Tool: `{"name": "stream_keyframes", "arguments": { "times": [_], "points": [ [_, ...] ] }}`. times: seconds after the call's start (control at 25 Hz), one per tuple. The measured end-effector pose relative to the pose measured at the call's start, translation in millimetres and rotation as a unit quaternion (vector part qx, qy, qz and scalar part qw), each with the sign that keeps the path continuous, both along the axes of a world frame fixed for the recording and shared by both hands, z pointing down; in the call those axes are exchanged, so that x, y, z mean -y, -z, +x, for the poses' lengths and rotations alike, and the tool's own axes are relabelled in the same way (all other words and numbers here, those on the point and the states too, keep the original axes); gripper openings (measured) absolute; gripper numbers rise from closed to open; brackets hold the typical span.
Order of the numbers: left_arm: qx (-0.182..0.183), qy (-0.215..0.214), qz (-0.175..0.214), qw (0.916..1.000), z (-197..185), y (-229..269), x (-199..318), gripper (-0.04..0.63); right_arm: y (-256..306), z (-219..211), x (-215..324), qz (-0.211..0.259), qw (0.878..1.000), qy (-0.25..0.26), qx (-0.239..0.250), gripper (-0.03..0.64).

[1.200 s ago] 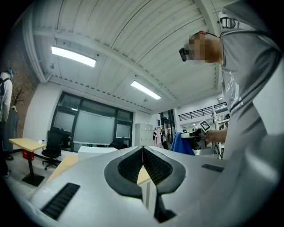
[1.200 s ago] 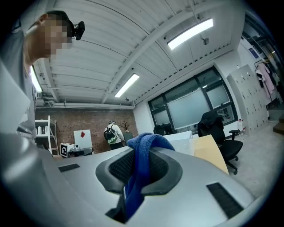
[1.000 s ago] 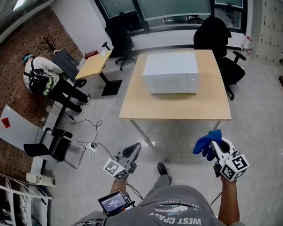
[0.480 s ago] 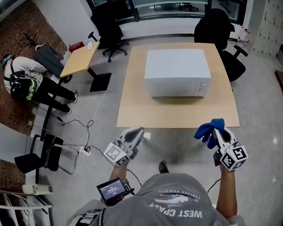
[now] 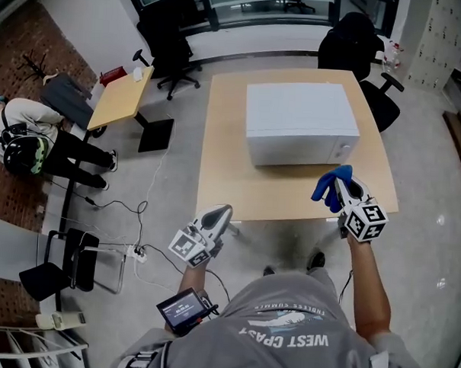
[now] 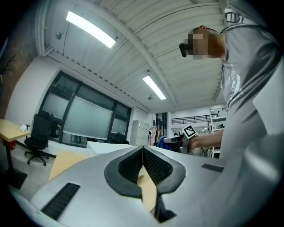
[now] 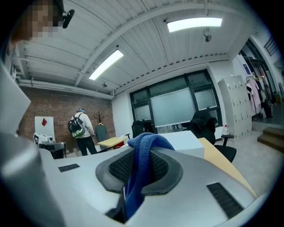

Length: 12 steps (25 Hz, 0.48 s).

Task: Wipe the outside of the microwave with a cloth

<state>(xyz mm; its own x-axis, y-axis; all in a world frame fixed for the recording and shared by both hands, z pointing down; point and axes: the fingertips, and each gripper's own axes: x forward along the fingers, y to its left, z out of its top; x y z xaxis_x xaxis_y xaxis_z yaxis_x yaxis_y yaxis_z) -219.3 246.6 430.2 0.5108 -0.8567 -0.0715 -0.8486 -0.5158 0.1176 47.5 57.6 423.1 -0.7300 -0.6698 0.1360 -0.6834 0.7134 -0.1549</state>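
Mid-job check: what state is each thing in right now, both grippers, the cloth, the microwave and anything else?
left gripper: jaws shut, nothing between them.
right gripper: jaws shut on the blue cloth.
blue cloth: clamped in the right jaws, bunched over their tips, clear of the microwave.
microwave: door closed, standing on the table.
waist screen: lit.

Blue cloth (image 5: 325, 190) in the grey right gripper (image 5: 342, 189) with its black-and-white marker cube (image 5: 364, 222); ahead, white microwave (image 5: 298, 117), tan table (image 5: 223, 171)
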Motion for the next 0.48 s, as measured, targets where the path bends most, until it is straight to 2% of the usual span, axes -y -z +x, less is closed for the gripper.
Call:
{"name": "stream_keyframes", "arguments": {
  "times": [0.24,0.48],
  "points": [
    [-0.005,0.041,-0.023,0.9989,-36.5,-15.3,-19.5,0.023,-39.2,-116.8,54.7,0.034,0.996,0.056,-0.06,0.048],
    [0.002,0.112,-0.065,0.9915,-70.2,-30.8,-45.1,0.023,-112.4,-245.9,75.3,0.053,0.975,0.169,-0.135,0.048]
  ]
}}
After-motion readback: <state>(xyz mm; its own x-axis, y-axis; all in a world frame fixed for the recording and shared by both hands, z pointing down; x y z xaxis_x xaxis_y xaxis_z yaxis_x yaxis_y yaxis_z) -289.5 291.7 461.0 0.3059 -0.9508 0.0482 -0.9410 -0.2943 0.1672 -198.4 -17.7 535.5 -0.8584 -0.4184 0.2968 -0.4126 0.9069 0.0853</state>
